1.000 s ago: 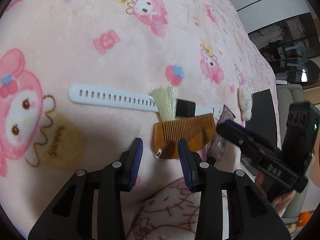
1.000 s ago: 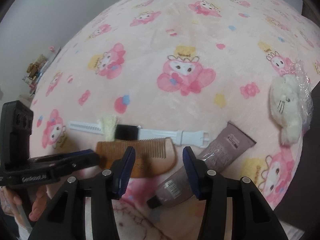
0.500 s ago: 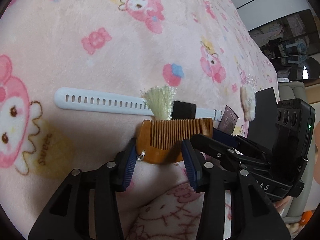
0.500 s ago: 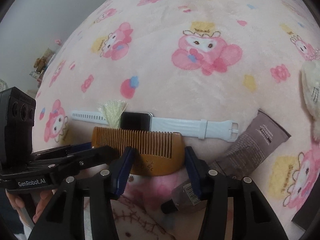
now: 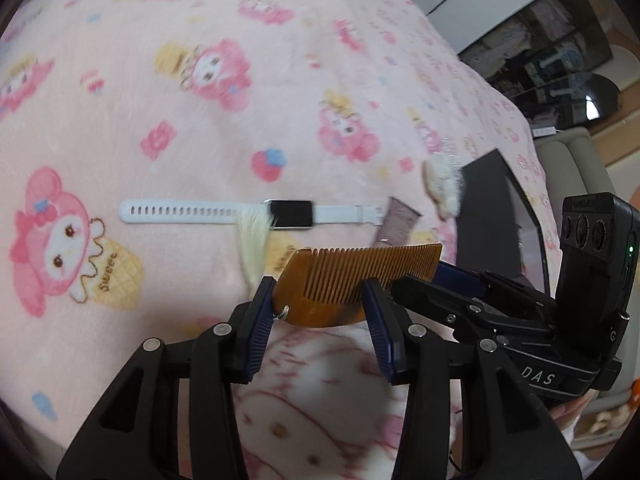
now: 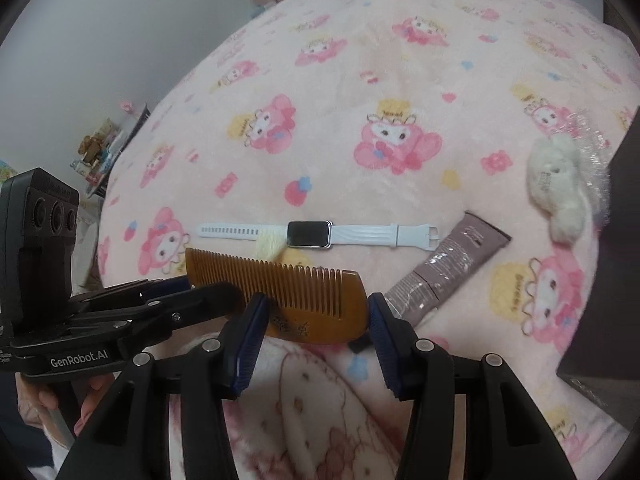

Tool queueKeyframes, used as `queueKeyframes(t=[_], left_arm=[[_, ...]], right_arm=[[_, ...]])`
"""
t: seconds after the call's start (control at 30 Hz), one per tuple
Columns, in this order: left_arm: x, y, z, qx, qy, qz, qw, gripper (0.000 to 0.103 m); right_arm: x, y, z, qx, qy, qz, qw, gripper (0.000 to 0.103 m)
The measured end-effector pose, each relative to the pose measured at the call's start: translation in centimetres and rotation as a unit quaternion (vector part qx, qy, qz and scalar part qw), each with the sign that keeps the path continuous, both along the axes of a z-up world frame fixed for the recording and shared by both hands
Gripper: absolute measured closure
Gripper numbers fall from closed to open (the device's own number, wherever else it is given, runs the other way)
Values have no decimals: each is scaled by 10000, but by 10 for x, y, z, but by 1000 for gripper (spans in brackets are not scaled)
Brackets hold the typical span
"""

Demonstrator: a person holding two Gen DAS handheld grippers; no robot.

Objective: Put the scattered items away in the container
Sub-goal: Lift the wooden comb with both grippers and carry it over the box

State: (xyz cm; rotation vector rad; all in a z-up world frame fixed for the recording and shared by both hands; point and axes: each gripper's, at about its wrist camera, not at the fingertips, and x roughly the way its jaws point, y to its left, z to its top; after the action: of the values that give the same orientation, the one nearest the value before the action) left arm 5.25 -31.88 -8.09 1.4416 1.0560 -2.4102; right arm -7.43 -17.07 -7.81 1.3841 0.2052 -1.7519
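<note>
Two grippers hold one amber comb point(image 5: 352, 280) clear of the pink bed point(image 5: 208, 128): the left gripper point(image 5: 318, 300) is clamped on its tassel end, the right gripper point(image 6: 314, 314) on its other end. Below it, a white watch point(image 6: 316, 234) lies flat, a brown tube point(image 6: 444, 268) just beside its buckle. Near the bed's right edge sits a plush toy point(image 6: 560, 196), beside a dark container point(image 6: 612, 264).

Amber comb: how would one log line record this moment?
item: amber toothed comb | left gripper: shut on it | right gripper: shut on it | position: raised off pink cartoon blanket
</note>
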Motion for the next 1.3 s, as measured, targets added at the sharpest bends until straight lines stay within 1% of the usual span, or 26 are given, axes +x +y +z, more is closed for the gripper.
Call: queueKeyframes(t=[0.07,0.17,0.33,0.5,0.63,0.83,1.07,1.13,1.2,1.23,1.3], left_arm=[[2,11,13,-29,89,-79,9999,59],[1,34,32,-88,198,-297,9993,59],[-9,88,47,-144,279,-812,9962,59],[-25,145,51,-193,258,-1306,9909,59],[-39,190,56,-280,231,-1693,9849,59],[-63,241,62,-292,181,-2040,9784,59],[-106,281,79,-363,313,-2273,9727,59],[-125,289,90,-486,383,-2361,9697,59],[-144,295,104,-705,515,-2421,9663,59],[-154,297,113,-813,592,-2429,9648,59],[-173,298,126,-907,700,-2429,9633,59]], right_arm=[[7,13,13,-90,86,-97,9999,56],[13,40,28,-213,99,-266,9994,56],[23,98,47,-289,249,-660,9971,56],[26,156,52,-252,386,-1142,9924,56],[26,199,51,-260,379,-1508,9875,56],[21,254,53,-386,425,-1955,9790,56],[-3,302,71,-624,635,-2372,9674,56],[-16,308,80,-618,769,-2388,9660,56],[-32,313,91,-650,928,-2374,9648,56],[-41,315,96,-694,977,-2375,9640,56],[-61,320,108,-853,1072,-2392,9613,56]])
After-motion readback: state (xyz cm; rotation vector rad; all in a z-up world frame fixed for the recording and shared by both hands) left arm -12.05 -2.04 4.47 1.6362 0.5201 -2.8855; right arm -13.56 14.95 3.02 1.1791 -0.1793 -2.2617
